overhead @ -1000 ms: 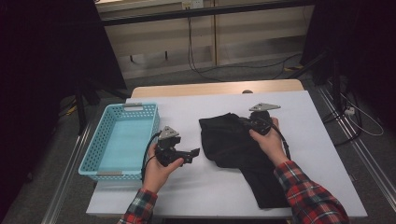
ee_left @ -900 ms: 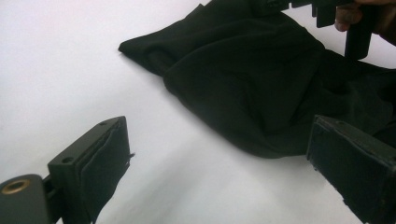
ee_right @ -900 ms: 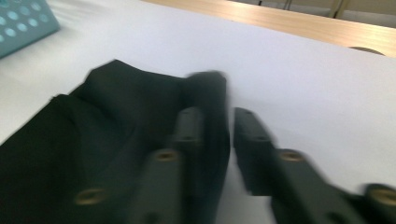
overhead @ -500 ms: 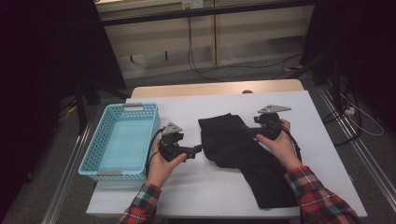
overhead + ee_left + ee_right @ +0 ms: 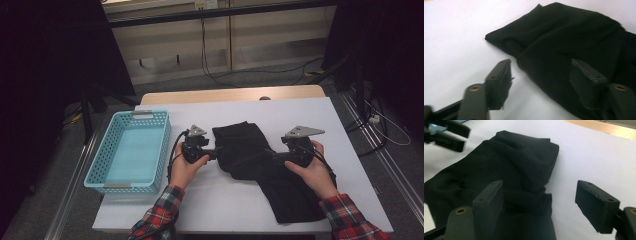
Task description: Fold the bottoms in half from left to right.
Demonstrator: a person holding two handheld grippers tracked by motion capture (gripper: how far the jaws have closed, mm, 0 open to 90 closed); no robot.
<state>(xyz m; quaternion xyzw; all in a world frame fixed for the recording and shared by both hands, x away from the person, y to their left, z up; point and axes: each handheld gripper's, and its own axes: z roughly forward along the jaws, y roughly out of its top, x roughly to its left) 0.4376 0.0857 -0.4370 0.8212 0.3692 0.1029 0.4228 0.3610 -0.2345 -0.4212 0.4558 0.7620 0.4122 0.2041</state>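
On the bench (image 5: 200,210) a black cloth (image 5: 260,165) lies rumpled beside the basket (image 5: 129,150). We flank it with left tongs (image 5: 214,152) and right tongs (image 5: 294,150), both spread wide and empty, seemingly ready to grip opposite edges.

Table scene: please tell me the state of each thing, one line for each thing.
Basket: empty, upright, on the left side of the table.
Black cloth: loosely folded, flat on the table, not held.
Left hand-held gripper: open, jaws at the cloth's edge.
Right hand-held gripper: open, jaws at the cloth's opposite edge.
Table: covered in white, carrying the basket and the cloth.
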